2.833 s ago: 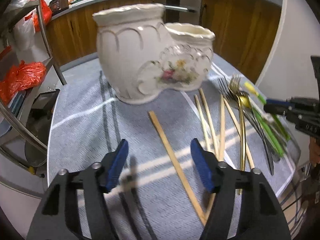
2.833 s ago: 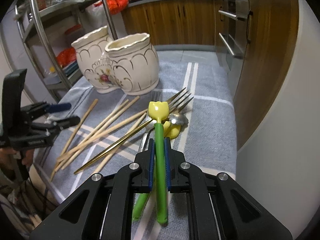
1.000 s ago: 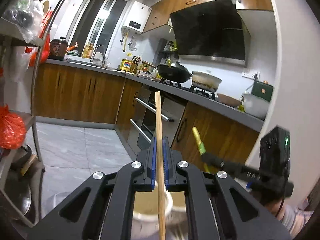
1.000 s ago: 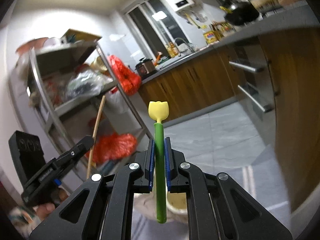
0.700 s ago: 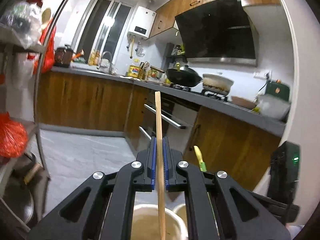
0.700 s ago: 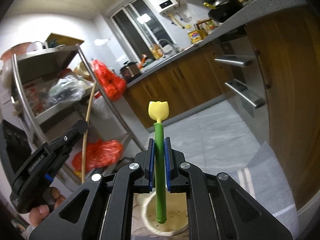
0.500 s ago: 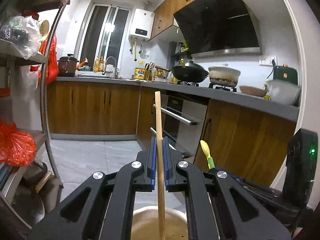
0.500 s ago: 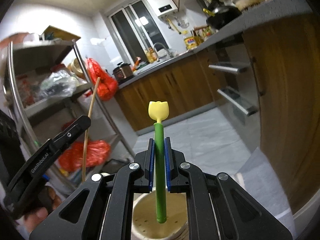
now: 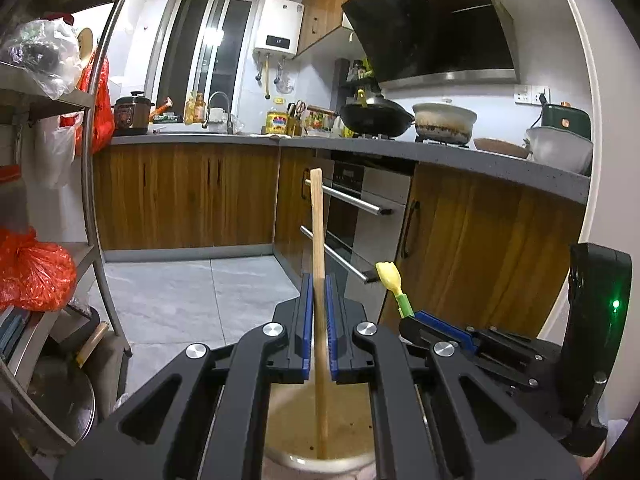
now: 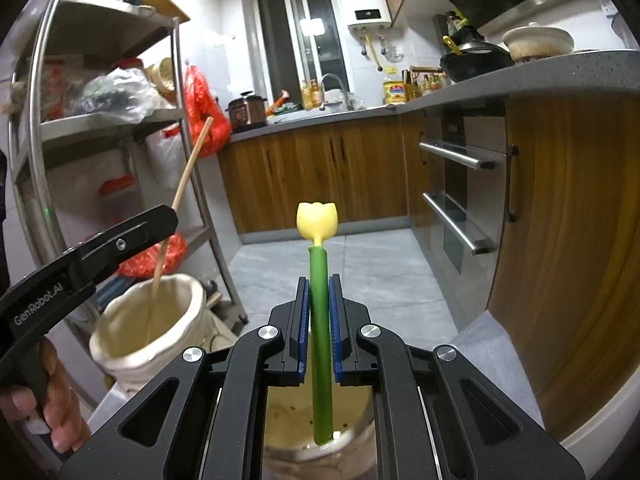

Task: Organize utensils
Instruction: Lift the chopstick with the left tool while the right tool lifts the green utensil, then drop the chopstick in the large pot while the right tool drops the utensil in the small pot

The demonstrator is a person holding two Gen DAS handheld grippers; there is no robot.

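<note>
Both grippers have come down: left gripper (image 9: 318, 328) clamps a chopstick (image 9: 319, 280), right gripper (image 10: 319, 328) a green utensil (image 10: 320, 320), tips now inside the holder (image 10: 120, 352) below, ready for release.

The left gripper (image 9: 318, 332) holds a wooden chopstick (image 9: 319, 280) upright between its blue fingers (image 9: 306, 326), the lower end dipping into the cream holder (image 9: 320, 462) directly beneath. Just to the right, the right gripper (image 9: 448, 330) grips a green utensil with a yellow tip (image 9: 390, 280), tilted.

bright indoor light, fisheye-bent edges, near holder (image 10: 148, 332) seemingly blurred.
</note>
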